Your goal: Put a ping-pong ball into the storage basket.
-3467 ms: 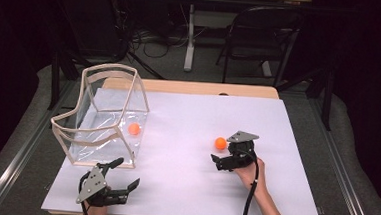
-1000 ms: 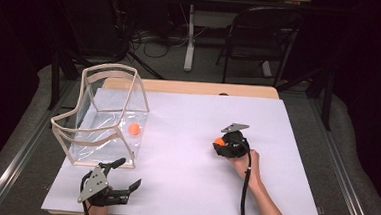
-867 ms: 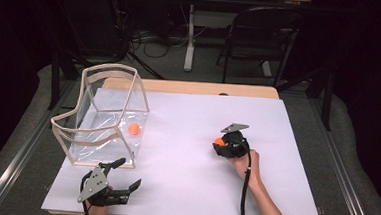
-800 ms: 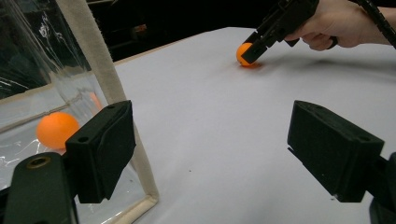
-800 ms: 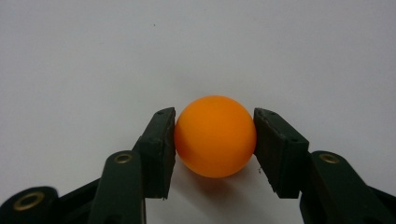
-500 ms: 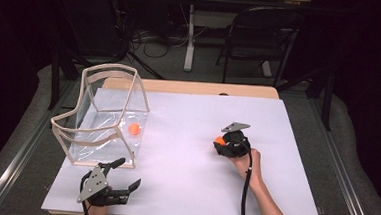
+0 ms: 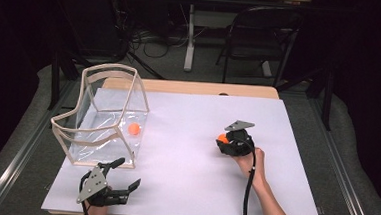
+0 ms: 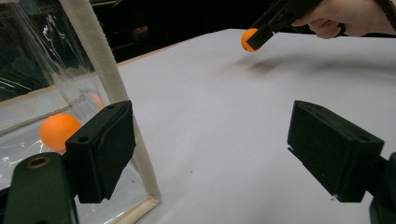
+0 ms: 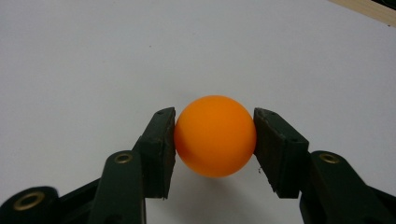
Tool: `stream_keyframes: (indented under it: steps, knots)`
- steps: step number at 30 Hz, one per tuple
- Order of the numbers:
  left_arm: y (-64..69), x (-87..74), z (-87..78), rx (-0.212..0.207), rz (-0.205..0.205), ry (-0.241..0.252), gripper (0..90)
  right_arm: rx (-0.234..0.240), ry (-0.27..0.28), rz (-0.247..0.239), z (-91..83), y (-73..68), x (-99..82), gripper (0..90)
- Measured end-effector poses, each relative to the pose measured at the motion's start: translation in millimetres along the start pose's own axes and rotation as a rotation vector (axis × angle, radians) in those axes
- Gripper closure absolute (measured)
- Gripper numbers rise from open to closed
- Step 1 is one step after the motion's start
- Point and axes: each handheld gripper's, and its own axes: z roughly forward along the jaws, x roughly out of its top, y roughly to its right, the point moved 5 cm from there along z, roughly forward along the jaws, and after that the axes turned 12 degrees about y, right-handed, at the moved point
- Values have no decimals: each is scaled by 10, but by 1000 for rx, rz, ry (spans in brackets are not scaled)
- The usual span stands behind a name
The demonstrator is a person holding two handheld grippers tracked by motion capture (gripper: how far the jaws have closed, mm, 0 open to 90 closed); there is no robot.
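Right tool [image 9: 215, 140] squeezed on the orange ball [image 9: 215, 136] from both sides, so no rolling away, and lifted a bit over the white surface [image 7: 187, 132], likely for a trip to the clear bin [image 7: 103, 114] (another ball [image 7: 134, 128] in there already). Left tool [image 7: 119, 176] wide open with nothing in it, low by the bin's near corner, maybe there to steady it.
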Motion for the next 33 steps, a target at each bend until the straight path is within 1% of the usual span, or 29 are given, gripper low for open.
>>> stream_keyframes:
  steps: [2, 6, 9, 13, 18, 20, 26, 33]
  knots:
    - [-1, 1, 0, 0, 2, 1, 155, -3, -5, 2, -24, 4, 11, 498]
    - [0, -1, 3, -1, 2, -2, 155, -9, 6, -3, -60, 21, 38, 499]
    - [-2, -2, 2, -2, 6, -4, 155, -11, 9, 2, -90, 24, 60, 499]
    - [-1, 0, 1, 0, 3, -1, 155, -14, 17, -10, -126, 31, 95, 499]
    - [-1, -2, 2, 0, 6, -5, 155, -20, 28, -11, -170, 19, 132, 499]
    - [-1, -1, 2, -1, 6, -3, 155, -19, 30, -21, -184, 19, 145, 499]
    - [0, -1, 1, 1, 4, -3, 155, -21, 35, -22, -228, -6, 188, 499]
    - [0, -2, 3, -1, 6, -4, 155, -13, 43, -38, -278, -45, 243, 500]
